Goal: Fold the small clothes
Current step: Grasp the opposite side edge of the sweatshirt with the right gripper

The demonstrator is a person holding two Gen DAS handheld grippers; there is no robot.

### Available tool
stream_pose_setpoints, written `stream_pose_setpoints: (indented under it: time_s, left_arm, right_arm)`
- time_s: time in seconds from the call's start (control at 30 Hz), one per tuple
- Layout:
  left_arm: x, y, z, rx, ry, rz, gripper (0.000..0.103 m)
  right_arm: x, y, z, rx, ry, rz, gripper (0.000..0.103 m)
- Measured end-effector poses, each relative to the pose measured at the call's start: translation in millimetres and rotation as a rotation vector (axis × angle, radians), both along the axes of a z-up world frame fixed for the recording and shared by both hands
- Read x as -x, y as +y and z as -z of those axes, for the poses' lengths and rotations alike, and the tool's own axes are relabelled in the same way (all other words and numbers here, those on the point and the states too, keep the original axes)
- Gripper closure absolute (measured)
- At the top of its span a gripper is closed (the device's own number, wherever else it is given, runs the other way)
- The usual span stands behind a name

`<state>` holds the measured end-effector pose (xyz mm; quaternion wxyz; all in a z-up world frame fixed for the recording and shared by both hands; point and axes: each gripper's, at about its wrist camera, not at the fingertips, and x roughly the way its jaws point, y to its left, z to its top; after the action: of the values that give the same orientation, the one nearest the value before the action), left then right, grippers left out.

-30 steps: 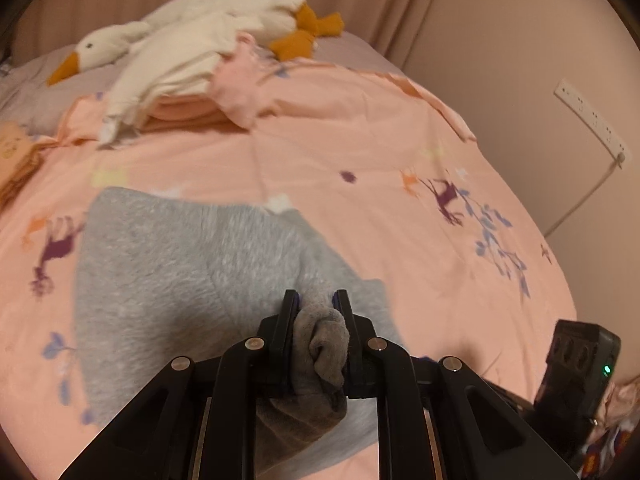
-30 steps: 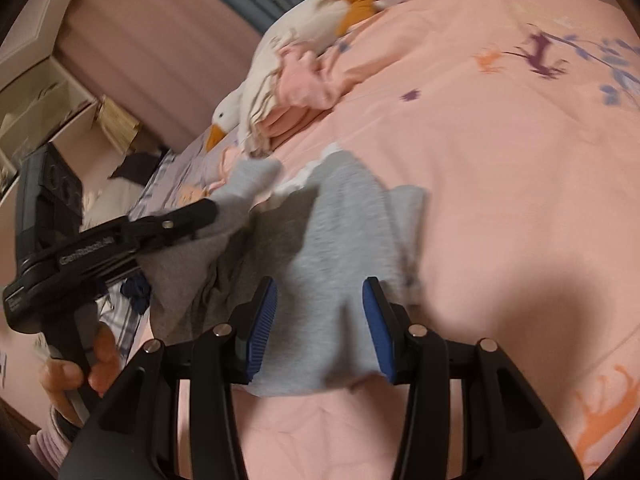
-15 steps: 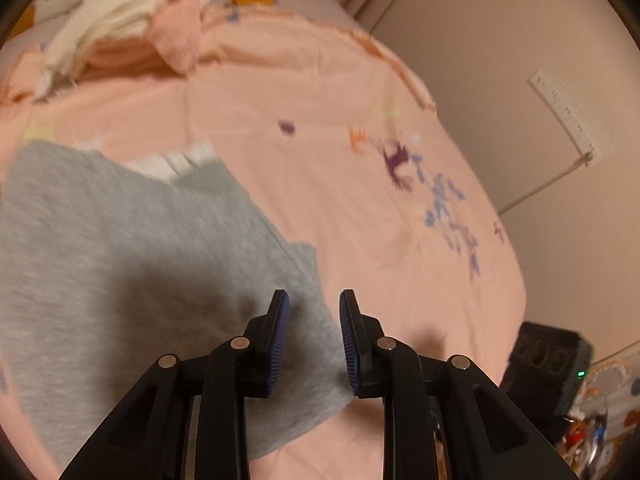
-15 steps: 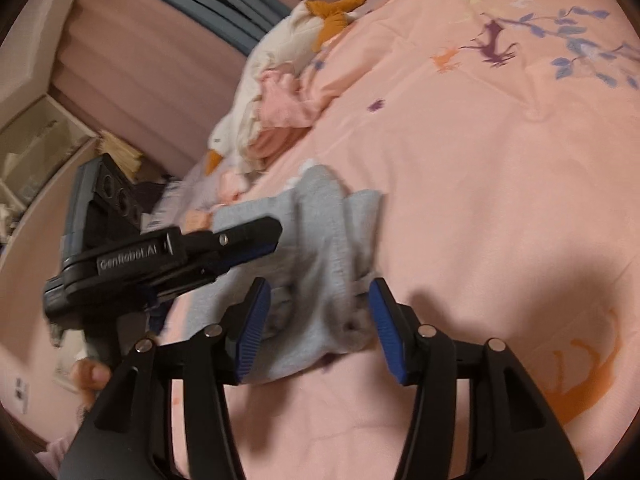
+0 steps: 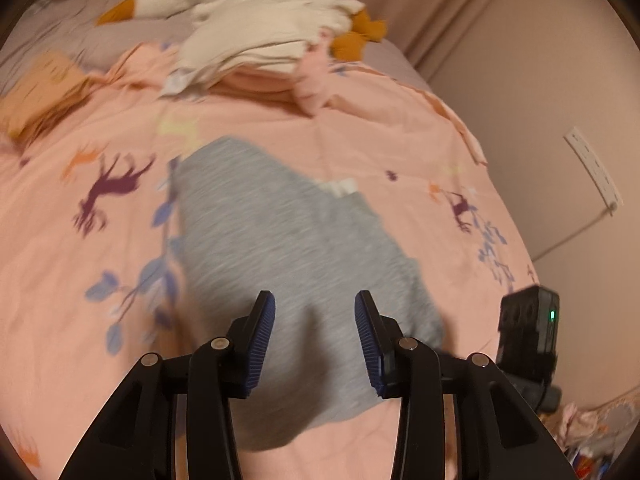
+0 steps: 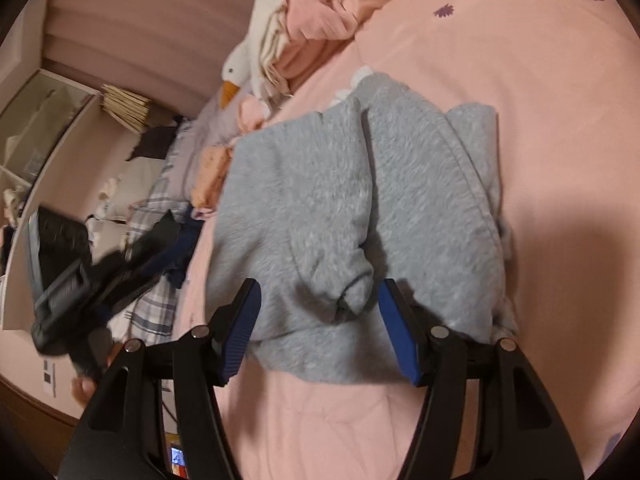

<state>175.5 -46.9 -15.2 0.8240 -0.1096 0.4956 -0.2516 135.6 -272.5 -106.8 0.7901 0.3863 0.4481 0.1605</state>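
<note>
Dim warm light, motion blur, fisheye-bent dark edges, shadows on bedspread [image 6: 560, 140]

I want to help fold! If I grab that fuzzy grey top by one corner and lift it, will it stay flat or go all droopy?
Probably droopy. The grey top already lies in soft folds and a rolled cuff on the pink bedspread, so it should sag and unfold. It looks fleecy and thin, so likely light and not slippery.
</note>
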Motion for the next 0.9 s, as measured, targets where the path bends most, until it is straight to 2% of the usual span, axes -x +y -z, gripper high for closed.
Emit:
stream_pose_setpoints:
  time_s: [0.13,0.37,0.4,0.53,0.77,0.9]
  left_arm:
    - [-2,24,11,0.025,0.036,-0.050,0.064]
    - [-1,46,25,0.035,0.073,-0.089,0.064]
    - [-1,47,28,0.033,0.081,-0.093,0.064]
    - [0,50,30,0.033,0.087,-0.098,0.064]
    - [1,42,25,0.027,0.073,-0.077,0.064]
    - [2,25,26,0.021,0.075,-0.041,0.064]
  right_arm:
    - [-12,11,-1,0.027,0.033,-0.007,0.044]
    - [-14,19,-3,0.087,0.012,-0.002,0.086]
    - [-15,20,-4,0.105,-0.001,0.005,0.088]
    - [-9,22,-22,0.185,-0.099,0.026,0.090]
    - [-3,-4,-62,0.247,-0.221,0.101,0.091]
    - [10,-27,-77,0.283,-0.248,0.156,0.091]
